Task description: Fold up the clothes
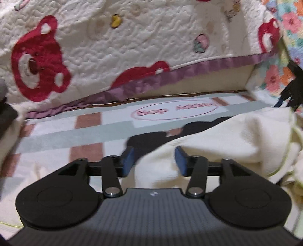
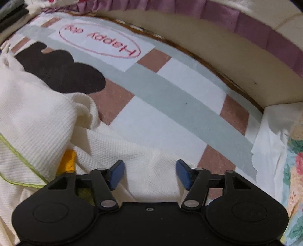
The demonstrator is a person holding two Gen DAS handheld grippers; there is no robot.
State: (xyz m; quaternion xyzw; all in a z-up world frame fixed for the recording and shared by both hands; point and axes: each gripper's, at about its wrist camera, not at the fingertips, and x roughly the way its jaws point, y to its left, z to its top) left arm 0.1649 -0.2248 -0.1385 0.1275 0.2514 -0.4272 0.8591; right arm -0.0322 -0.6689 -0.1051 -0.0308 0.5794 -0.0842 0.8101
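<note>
A: Garment (image 2: 43, 113)?
B: Cream, waffle-knit, green piping along one edge. Heaped on the mat (image 2: 170, 106), bunched to the left in the right wrist view, to the right in the left wrist view. Something orange (image 2: 68, 160) tucked in its folds.

A: Left gripper (image 1: 154, 160)?
B: Low over the mat, pointing toward the bed. Fingers apart, blue pads (image 1: 128, 160) facing each other. A fold of the garment (image 1: 227, 143) runs in between them, not pinched. Contact with the right pad hard to tell.

A: Right gripper (image 2: 150, 174)?
B: Also low, angled along the mat. Fingers wide apart, nothing clamped. A flat stretch of cream cloth lies under and between the pads (image 2: 117, 174).

A: Surface?
B: Checked mat in white, grey-green and dusty pink blocks, with a red oval reading "Happy day" (image 2: 100, 42) and a black cartoon shape (image 2: 62, 73) partly covered by the garment.

A: Around it?
B: Beyond the mat, a bed side draped in a quilt (image 1: 106, 49) with red bears and a purple frill (image 1: 170, 75). Floral bedding (image 1: 280, 75) at the right. Dark folded cloth (image 2: 13, 17) at the far left corner.
</note>
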